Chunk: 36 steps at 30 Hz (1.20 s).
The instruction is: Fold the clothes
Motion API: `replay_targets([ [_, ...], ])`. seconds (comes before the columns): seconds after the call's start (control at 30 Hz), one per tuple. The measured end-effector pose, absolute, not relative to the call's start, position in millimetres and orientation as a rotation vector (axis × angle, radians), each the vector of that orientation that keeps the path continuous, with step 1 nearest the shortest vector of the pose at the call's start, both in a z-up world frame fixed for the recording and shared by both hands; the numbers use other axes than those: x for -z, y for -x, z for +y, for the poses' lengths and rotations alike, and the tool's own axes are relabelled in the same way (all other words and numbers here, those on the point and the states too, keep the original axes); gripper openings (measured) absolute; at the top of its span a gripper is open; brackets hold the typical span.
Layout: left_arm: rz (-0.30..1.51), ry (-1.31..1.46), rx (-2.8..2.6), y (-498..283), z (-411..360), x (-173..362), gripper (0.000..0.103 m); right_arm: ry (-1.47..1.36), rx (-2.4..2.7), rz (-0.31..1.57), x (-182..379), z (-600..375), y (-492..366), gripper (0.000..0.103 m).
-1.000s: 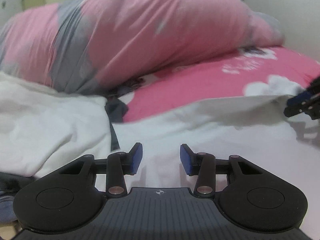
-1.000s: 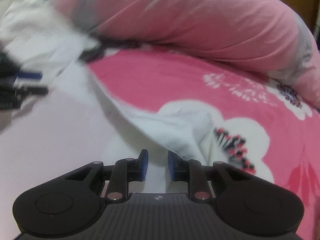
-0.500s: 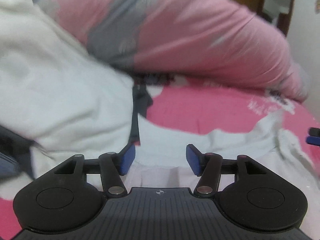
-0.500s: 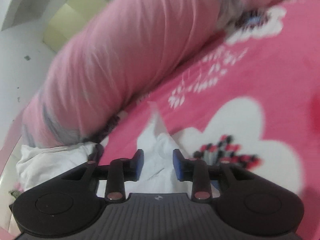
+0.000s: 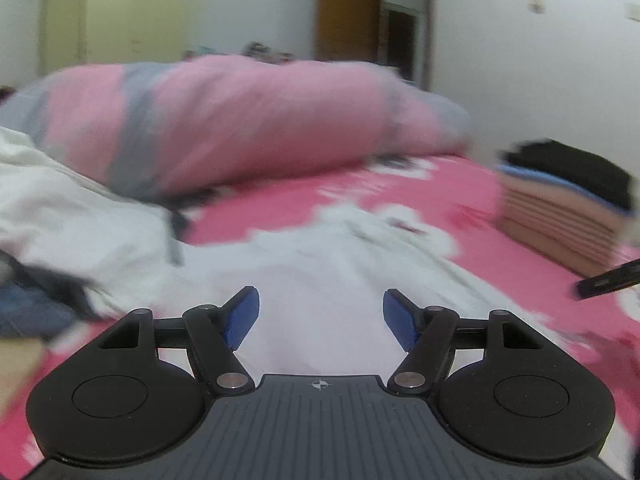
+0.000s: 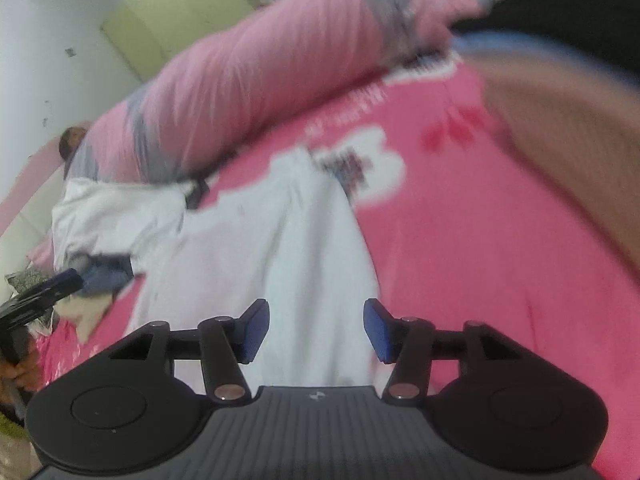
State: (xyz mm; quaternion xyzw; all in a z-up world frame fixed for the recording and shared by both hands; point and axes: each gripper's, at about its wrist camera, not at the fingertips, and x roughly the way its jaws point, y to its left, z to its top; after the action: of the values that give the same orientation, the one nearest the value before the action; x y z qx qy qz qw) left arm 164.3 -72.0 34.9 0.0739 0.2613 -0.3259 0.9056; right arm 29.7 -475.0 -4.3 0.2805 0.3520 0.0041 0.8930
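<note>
A white garment (image 5: 328, 264) (image 6: 272, 248) lies spread on the pink flowered bedsheet (image 5: 280, 200) (image 6: 460, 220). My left gripper (image 5: 320, 320) hangs above its near part, jaws opening, nothing between the blue pads. Over the same garment's near edge my right gripper (image 6: 316, 330) is also opening with an empty gap. The right gripper's tip (image 5: 608, 280) shows at the right edge of the left wrist view. The left gripper (image 6: 36, 296) shows at the left edge of the right wrist view.
A rolled pink and grey quilt (image 5: 240, 120) (image 6: 280, 72) runs along the far side of the bed. A stack of folded clothes (image 5: 560, 208) (image 6: 560, 120), tan, blue and black, sits at the right. More white and dark laundry (image 5: 60, 220) (image 6: 104, 232) lies heaped at the left.
Both grippers have let go of the white garment, opened wider and pulled back and up. The right wrist has rolled. The folded stack has come into view.
</note>
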Motion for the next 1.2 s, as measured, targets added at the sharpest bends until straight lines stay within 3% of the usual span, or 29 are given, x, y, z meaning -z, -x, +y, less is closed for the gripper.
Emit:
replay_targets([
  [0.17, 0.580, -0.192, 0.792, -88, -112, -5, 0.069, -0.676, 0.006, 0.736, 43, -456, 25, 0.055],
  [0.5, 0.649, -0.209, 0.690, -32, -127, 55, 0.069, -0.547, 0.007, 0.765, 67, -417, 72, 0.054],
  [0.53, 0.663, -0.190, 0.681, -31, -123, 58, 0.069, -0.524, -0.001, 0.764, 67, -414, 76, 0.050],
  [0.63, 0.727, -0.127, 0.648, -37, -117, 66, 0.069, -0.468, -0.031, 0.772, 71, -403, 80, 0.008],
  [0.7, 0.771, -0.082, 0.626, -41, -112, 70, 0.068, -0.469, -0.046, 0.774, 70, -403, 79, 0.000],
  [0.97, 0.757, -0.065, 0.573, -43, -100, 68, 0.068, -0.207, 0.286, 0.519, -11, -462, 52, 0.000],
  [1.1, 0.752, -0.064, 0.565, -43, -99, 70, 0.068, 0.041, 0.615, 0.492, -17, -491, 12, 0.002],
  [1.13, 0.750, -0.066, 0.565, -43, -99, 71, 0.068, 0.053, 0.653, 0.520, -11, -499, 2, 0.005],
  [1.2, 0.736, -0.084, 0.568, -43, -100, 71, 0.068, 0.030, 0.688, 0.582, 2, -515, -9, 0.025],
])
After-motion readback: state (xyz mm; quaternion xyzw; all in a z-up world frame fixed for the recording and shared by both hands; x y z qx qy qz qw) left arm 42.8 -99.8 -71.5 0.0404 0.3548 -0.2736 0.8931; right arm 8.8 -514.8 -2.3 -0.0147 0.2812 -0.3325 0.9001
